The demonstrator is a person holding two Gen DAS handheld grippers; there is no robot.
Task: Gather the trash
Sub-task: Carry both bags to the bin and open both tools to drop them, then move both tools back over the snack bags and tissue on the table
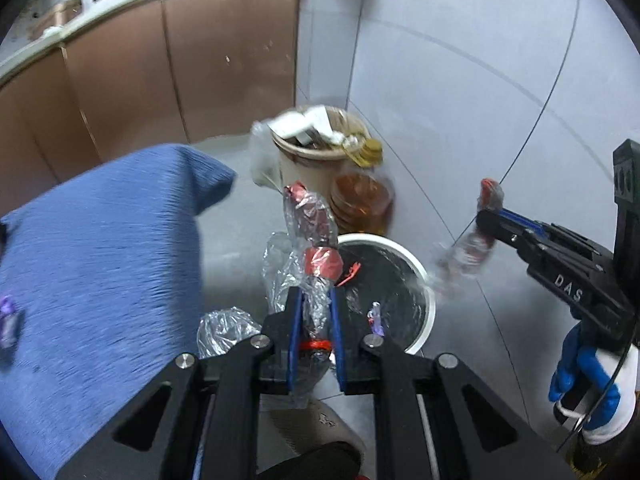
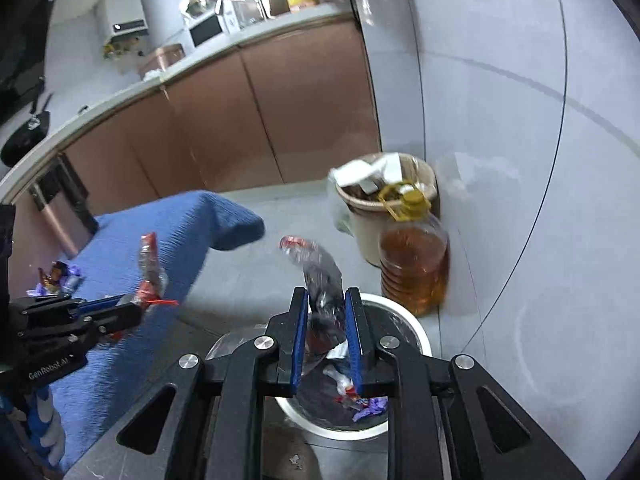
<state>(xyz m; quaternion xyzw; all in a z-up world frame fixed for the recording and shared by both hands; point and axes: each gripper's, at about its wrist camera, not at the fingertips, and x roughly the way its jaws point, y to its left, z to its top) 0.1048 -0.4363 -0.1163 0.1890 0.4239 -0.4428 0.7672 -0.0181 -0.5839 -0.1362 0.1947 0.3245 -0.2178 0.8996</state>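
The left tongs [image 1: 314, 320] are clenched on a crumpled clear wrapper with red foil [image 1: 310, 236], its red twist tie caught between the blue pads [image 1: 295, 332]; the wrapper stands up out of the grip, above the floor just beside the rim of the white bin [image 1: 430, 312]. In the right wrist view the same tongs reach in from the left over the corner of the blue-covered bench [image 2: 132, 320], with the wrapper sticking up from their tip. The right tongs [image 2: 327, 320] are likewise clamped on a second clear wrapper with a red end [image 2: 316, 268], held directly above the white bin, whose black liner already holds purple and red candy wrappers [image 2: 366, 404]. From the left wrist camera this second wrapper appears blurred at the tip of the right tongs, to the right of the bin, and a blue-and-white glove [image 1: 592, 384] grips that tool's handle. More small wrappers [image 2: 56, 278] lie on the blue cloth near the far edge of the bench. Behind the white bin an amber oil jug [image 2: 414, 268] stands against the grey wall, touching or just beside a beige wastebasket [image 2: 362, 224] overfilled with paper. Brown cabinets [image 2: 256, 120] run along the back under a cluttered kitchen counter.
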